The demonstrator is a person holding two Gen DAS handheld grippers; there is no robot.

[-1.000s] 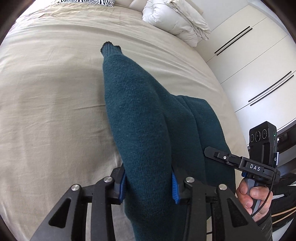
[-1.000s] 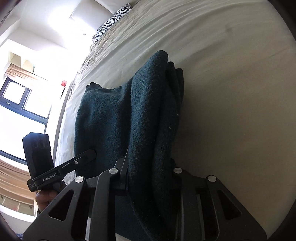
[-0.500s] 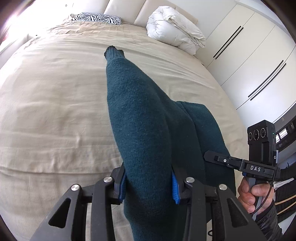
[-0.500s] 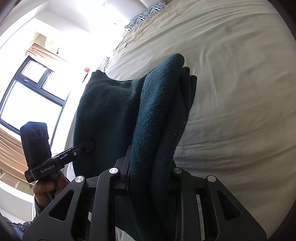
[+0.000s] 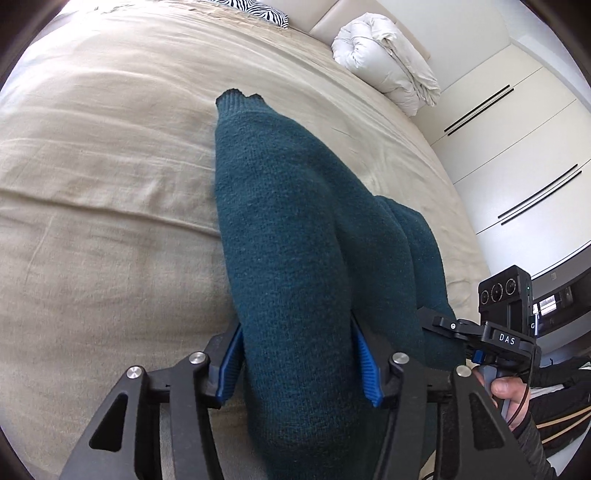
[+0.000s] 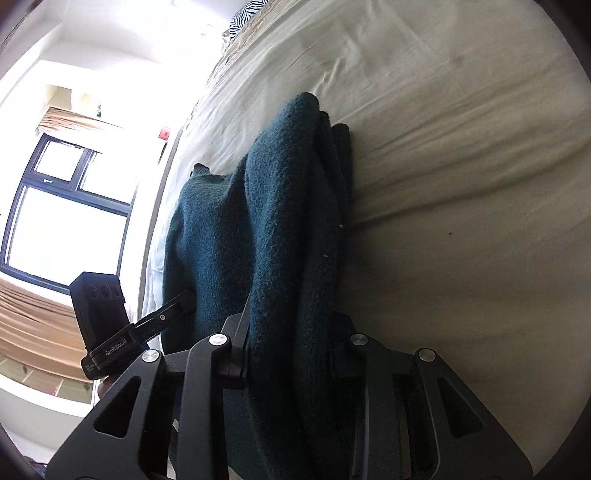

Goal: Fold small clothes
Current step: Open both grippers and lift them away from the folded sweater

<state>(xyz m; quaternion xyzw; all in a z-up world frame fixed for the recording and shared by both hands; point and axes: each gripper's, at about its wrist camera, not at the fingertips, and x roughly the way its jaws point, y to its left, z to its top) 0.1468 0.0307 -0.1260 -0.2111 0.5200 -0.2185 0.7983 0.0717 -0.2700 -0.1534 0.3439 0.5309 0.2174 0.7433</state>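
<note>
2 claws hold 1 dark teal sweater over a beige bed.

The left claw [image 5: 297, 354] is closed on a thick bunch of the sweater [image 5: 288, 229], which runs forward between its fingers to the bed [image 5: 110, 184]. The right claw [image 6: 291, 354] pinches folded layers, fabric draping toward the left claw.

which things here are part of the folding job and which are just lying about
In the job: sweater, left gripper and right gripper, both clamped on it, bed under it.

Lying about: white duvet, zebra pillow, wardrobe, window.
</note>
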